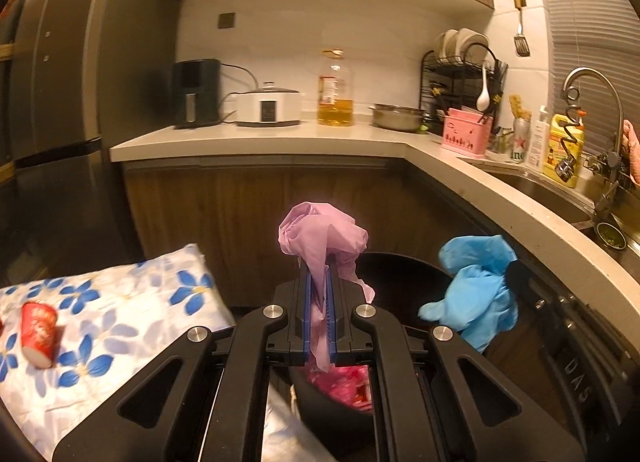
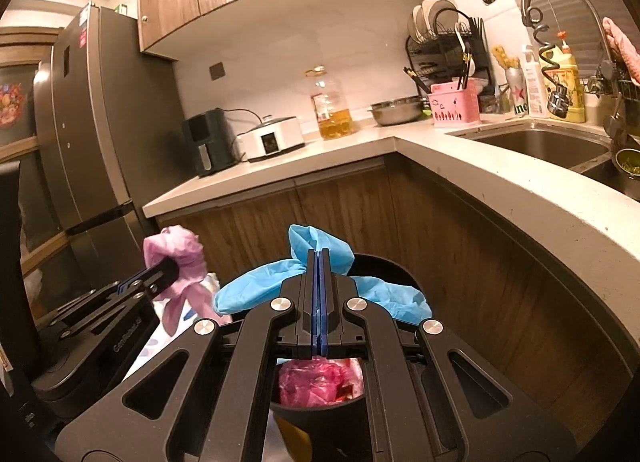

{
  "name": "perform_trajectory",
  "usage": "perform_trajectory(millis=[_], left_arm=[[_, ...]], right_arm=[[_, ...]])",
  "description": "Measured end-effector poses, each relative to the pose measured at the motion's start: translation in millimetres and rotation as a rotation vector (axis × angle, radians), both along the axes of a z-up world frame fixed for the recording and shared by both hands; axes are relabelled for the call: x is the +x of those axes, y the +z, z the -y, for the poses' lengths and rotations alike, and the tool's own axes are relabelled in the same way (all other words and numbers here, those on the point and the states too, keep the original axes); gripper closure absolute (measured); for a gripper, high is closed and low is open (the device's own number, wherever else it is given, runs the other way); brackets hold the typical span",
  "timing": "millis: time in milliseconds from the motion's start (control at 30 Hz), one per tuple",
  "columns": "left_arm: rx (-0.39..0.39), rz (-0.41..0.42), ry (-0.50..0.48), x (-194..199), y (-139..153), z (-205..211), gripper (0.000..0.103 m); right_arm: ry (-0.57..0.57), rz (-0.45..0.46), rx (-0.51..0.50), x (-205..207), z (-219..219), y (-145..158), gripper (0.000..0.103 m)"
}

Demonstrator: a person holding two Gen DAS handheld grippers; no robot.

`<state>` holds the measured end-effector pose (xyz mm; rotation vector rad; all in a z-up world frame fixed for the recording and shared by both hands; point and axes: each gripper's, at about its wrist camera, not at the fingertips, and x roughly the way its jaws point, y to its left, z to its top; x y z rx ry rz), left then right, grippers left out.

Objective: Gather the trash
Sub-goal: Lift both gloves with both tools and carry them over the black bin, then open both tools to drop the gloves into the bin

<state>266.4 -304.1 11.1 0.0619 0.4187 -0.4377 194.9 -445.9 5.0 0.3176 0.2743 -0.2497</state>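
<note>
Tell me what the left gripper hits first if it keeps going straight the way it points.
Probably the wooden cabinet door under the counter. The left gripper, shut on the pink glove, points slightly downward, passing over the black bin. Depth is unclear, so it might clip the bin's far rim instead.

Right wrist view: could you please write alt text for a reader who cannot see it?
The right gripper is shut on a crumpled blue glove above a black bin holding pink trash. Beside it, the left gripper holds a pink glove, with a kitchen counter behind.
</note>
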Motion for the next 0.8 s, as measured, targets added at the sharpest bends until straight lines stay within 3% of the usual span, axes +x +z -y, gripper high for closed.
perform_trajectory(millis=[500,600,700,800], left_arm=[[0.011,-0.029,-0.057,31,-18,25,0.097],[0.019,-0.032,-0.065,33,-21,26,0.087],[0.016,-0.027,-0.059,34,-23,25,0.061],[0.012,-0.023,-0.042,35,-23,20,0.045]], right_arm=[[0.004,-0.029,0.004,29,16,-12,0.101],[0.011,-0.038,0.002,31,16,-14,0.100],[0.006,-0.050,0.003,33,19,-16,0.093],[-0.009,-0.056,0.012,32,22,-18,0.078]])
